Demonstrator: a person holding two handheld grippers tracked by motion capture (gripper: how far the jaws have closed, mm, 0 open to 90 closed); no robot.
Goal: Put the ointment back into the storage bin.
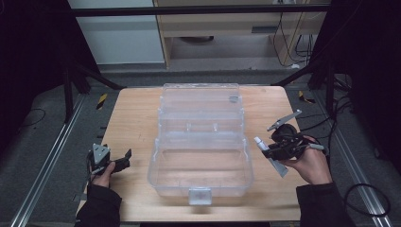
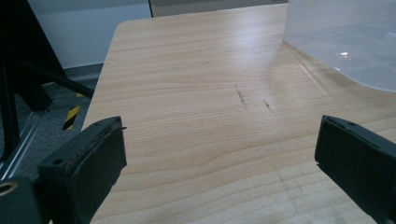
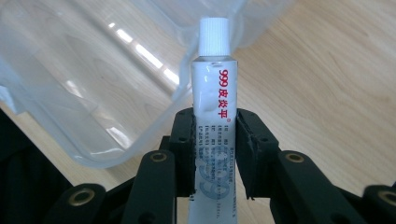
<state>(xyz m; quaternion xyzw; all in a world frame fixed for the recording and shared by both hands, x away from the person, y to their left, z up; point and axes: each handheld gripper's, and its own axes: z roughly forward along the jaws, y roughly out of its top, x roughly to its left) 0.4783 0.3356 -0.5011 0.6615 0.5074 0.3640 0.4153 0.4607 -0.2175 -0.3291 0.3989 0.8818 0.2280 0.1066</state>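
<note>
Tube [image 3: 215,121] of ointment is pinched between the two black fingers [image 3: 183,149] of the right gripper [image 3: 215,154], which press on its flat sides near the middle. In the right gripper view the tube stands up between them with a white ribbed cap [image 3: 214,36] on top. On its white body I can read "999" in red, then red Chinese characters below it; the small grey print lower down is too fine to read.

This view also shows the rounded corner of the clear plastic box [image 3: 93,93] just behind the cap, with the wooden surface [image 3: 327,70] under it.

From the high view, the box [image 1: 201,163] sits open in the middle of the surface [image 1: 132,118], its lid [image 1: 201,101] laid back on the far side. The right gripper [image 1: 267,150] is held by a hand [image 1: 313,165] just beside the right wall of the box, and the tube [image 1: 261,143] is a small white shape at its tip, above the surface.

The left gripper [image 1: 124,158] rests low at the left edge, well apart from the box. In the left gripper view its fingers [image 2: 84,163] are spread wide with bare wood [image 2: 210,116] between them, and a corner of the box [image 2: 345,42] appears at upper right.
</note>
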